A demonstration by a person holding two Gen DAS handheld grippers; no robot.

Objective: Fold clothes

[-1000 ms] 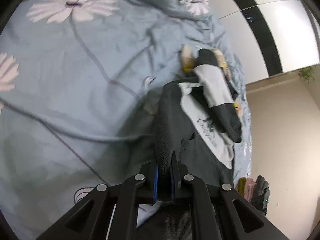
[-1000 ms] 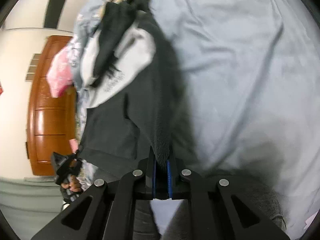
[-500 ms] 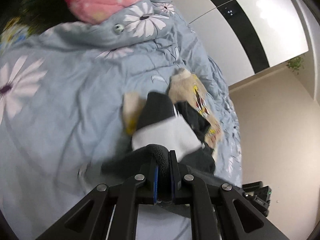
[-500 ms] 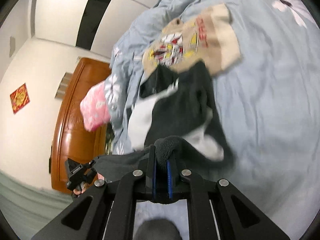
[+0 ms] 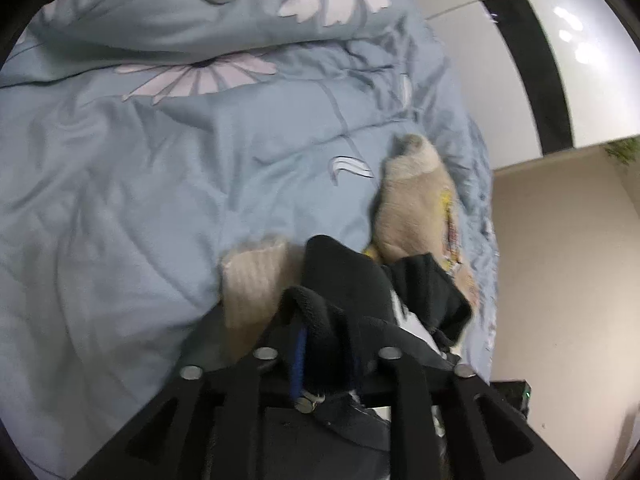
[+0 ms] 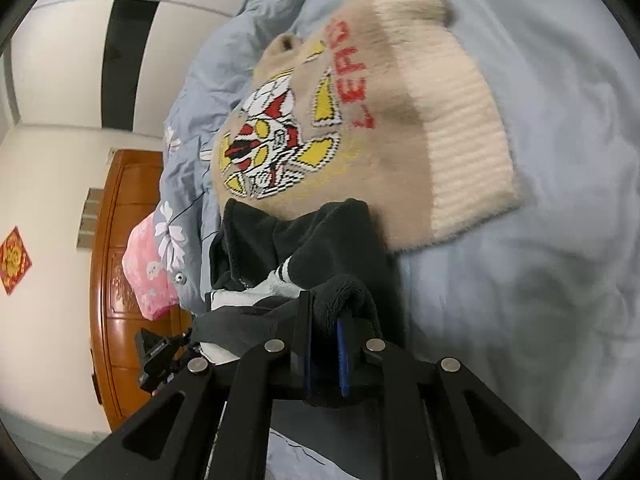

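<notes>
A bed covered by a pale blue quilt point(image 5: 168, 184) printed with large white flowers fills most of both views; the fabric is creased. A pink patterned pillow or blanket point(image 6: 146, 268) lies at the bed's edge. Behind the bed, a glossy white wall panel point(image 5: 592, 60) crossed by a broad black stripe point(image 5: 536, 52) reflects ceiling light. Adjoining walls are plain cream point(image 5: 560, 272). A carved brown wooden headboard or cabinet point(image 6: 116, 280) stands against one wall, beside a red diamond-shaped decoration point(image 6: 14, 260). Green foliage point(image 5: 622, 150) shows at one edge.
</notes>
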